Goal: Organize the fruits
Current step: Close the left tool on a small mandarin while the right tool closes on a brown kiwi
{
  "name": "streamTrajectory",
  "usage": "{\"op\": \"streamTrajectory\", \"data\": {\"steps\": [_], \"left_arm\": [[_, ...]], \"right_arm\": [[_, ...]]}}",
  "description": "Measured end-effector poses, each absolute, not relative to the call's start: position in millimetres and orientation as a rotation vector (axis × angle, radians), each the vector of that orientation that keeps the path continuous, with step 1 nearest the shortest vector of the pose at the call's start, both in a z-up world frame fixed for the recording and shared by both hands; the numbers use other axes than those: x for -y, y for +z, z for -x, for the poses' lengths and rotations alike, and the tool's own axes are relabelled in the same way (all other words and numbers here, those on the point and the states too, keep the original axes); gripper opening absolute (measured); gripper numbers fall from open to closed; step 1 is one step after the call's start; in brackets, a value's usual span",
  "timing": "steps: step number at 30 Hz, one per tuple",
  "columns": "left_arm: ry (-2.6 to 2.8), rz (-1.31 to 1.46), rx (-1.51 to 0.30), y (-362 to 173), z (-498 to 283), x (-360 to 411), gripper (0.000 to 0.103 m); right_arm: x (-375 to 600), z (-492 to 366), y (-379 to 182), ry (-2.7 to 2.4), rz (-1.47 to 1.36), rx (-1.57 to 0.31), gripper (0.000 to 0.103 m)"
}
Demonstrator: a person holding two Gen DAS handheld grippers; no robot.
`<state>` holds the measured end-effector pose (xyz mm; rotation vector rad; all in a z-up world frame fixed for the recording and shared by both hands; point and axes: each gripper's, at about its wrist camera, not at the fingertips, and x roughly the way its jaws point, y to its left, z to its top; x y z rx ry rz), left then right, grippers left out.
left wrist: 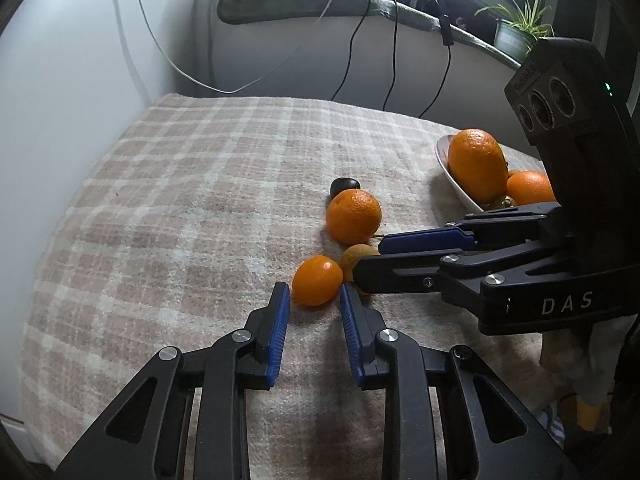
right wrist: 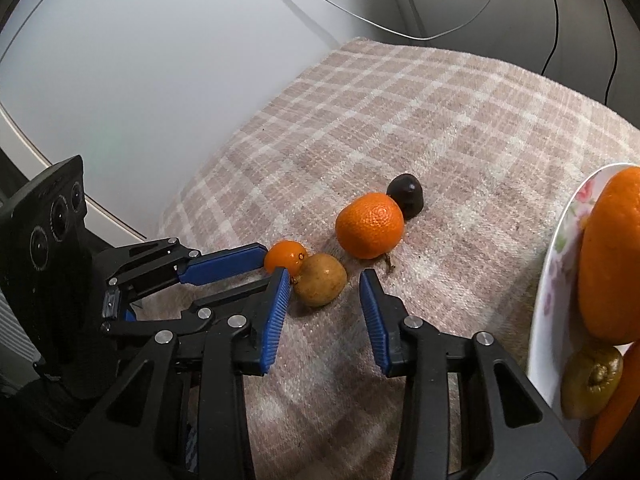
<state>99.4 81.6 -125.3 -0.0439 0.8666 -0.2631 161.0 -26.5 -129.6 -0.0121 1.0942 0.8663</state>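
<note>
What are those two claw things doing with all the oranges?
A person holds a gripper in each hand and is tidying fruit into the white bowl, which already holds some oranges. The left gripper is open around the small orange. The right gripper is open right by the brown fruit. Neither has grabbed anything yet. A bigger orange and a dark fruit wait on the checked blanket.

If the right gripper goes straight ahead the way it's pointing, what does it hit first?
Most likely the tan-brown fruit, just beyond the left fingertip of the open right gripper. The larger orange lies further on; depth is uncertain.
</note>
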Motion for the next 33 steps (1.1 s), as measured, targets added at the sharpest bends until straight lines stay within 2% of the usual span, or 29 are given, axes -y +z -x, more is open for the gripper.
{"op": "streamTrajectory", "data": {"steps": [10,33], "left_arm": [[-0.268,-0.001,-0.862,-127,-103,-80,0.024],[-0.266,0.038,-0.835,-121,-99,-84,0.020]], "right_arm": [[25,-170,-136,0.877,-0.024,-1.128,0.030],[34,-164,-126,0.879,-0.028,-1.113,0.028]]}}
